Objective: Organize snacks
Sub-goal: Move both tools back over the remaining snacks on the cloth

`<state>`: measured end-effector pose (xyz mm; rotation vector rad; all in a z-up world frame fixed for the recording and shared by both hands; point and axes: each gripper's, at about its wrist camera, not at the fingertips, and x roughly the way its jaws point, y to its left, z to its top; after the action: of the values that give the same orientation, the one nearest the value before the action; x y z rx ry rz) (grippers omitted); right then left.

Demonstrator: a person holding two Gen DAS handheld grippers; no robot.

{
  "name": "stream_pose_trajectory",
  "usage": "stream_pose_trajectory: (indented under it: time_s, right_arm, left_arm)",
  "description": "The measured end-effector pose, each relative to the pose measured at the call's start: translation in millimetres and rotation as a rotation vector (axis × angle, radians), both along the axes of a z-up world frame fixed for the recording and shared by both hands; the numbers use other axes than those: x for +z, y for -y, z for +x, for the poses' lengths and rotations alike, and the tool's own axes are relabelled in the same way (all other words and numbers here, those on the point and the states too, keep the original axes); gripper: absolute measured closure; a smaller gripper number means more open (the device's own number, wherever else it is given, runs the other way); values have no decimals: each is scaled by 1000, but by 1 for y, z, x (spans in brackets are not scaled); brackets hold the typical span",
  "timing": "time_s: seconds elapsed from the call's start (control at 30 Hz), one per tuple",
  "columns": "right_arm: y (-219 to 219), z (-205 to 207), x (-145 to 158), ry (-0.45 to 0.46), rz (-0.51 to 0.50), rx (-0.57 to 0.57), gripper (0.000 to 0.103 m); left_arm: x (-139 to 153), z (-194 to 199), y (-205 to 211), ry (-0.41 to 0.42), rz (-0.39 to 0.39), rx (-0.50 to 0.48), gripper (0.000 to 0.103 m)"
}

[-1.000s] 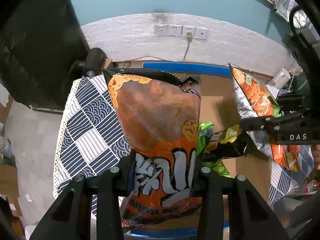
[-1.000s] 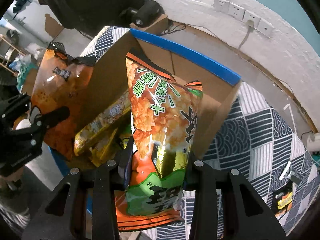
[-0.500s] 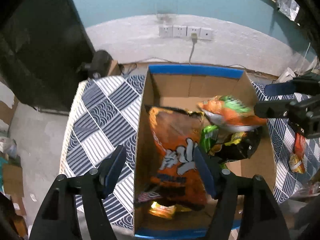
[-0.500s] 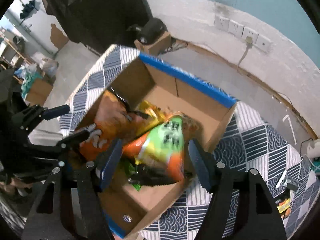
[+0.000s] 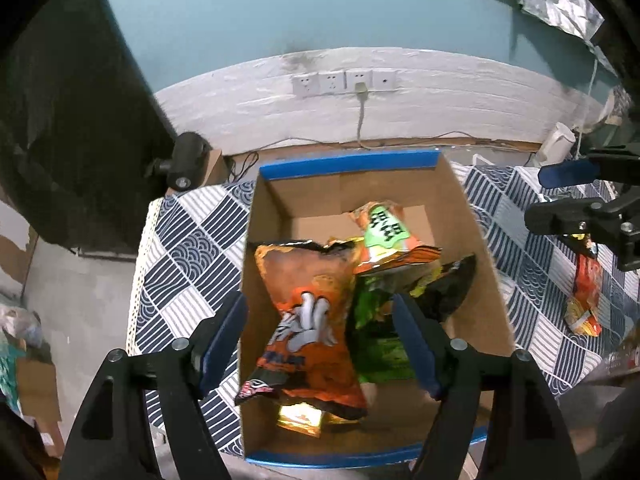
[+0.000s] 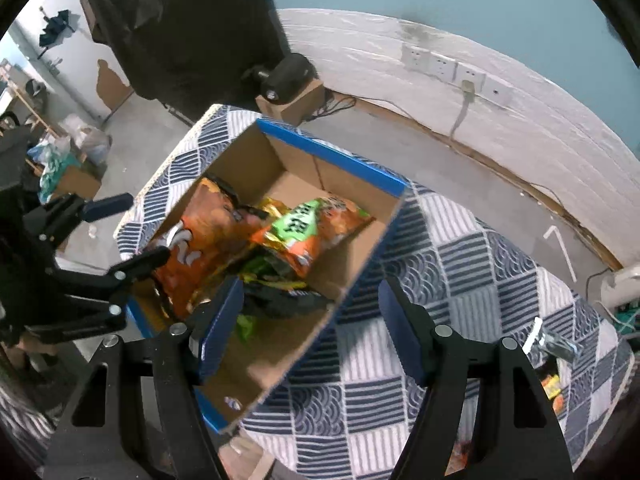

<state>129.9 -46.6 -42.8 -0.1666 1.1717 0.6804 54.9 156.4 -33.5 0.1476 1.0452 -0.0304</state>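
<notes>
Snacks are lying inside the box (image 5: 476, 240), which is sitting on the checked cloth (image 5: 184, 264). I am holding the left gripper (image 5: 320, 344) above the near end of the box, its jaws standing wide apart and gripping nothing. Between them, well below, I am seeing the orange bag (image 5: 312, 312) lying lengthwise against the left wall, its torn top pointing away from the jaws. Just right of it, under my right-hand finger, the green bag (image 5: 376, 340) is showing. Beyond the jaws, the green-labelled bag (image 5: 388, 236) is resting on top of the pile toward the far wall, and a dark bag (image 5: 452, 292) is leaning toward the right wall.

I am holding the right gripper (image 6: 312, 320) beside the box's right wall, jaws likewise spread wide and empty. That wall is passing between them; the left finger (image 6: 218, 328) is hanging over the box interior, the right finger (image 6: 404, 332) over the cloth. Ahead and left of these jaws, the orange bag (image 6: 200, 240) and the green-labelled bag (image 6: 308, 224) are showing in the box.

Right of the left jaws, outside the box, a loose packet (image 5: 584, 296) is lying on the cloth below the right gripper (image 5: 564, 194).
</notes>
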Motion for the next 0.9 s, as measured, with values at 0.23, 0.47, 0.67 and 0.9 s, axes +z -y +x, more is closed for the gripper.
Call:
stream_pose_trajectory:
  time_s: [0.23, 0.47, 0.67, 0.9]
  right_arm:
    - [39, -11, 2, 19, -22, -30, 31]
    - [92, -21, -2, 25, -56, -94, 27]
    - [141, -28, -11, 2, -56, -169, 27]
    - [196, -34, -18, -11, -51, -244, 27]
  left_arm:
    - [10, -6, 33, 18, 7, -69, 24]
    - [15, -6, 68, 25, 10, -125, 24]
    - [20, -9, 108, 19, 2, -193, 24]
    - [12, -15, 162, -25, 16, -291, 24]
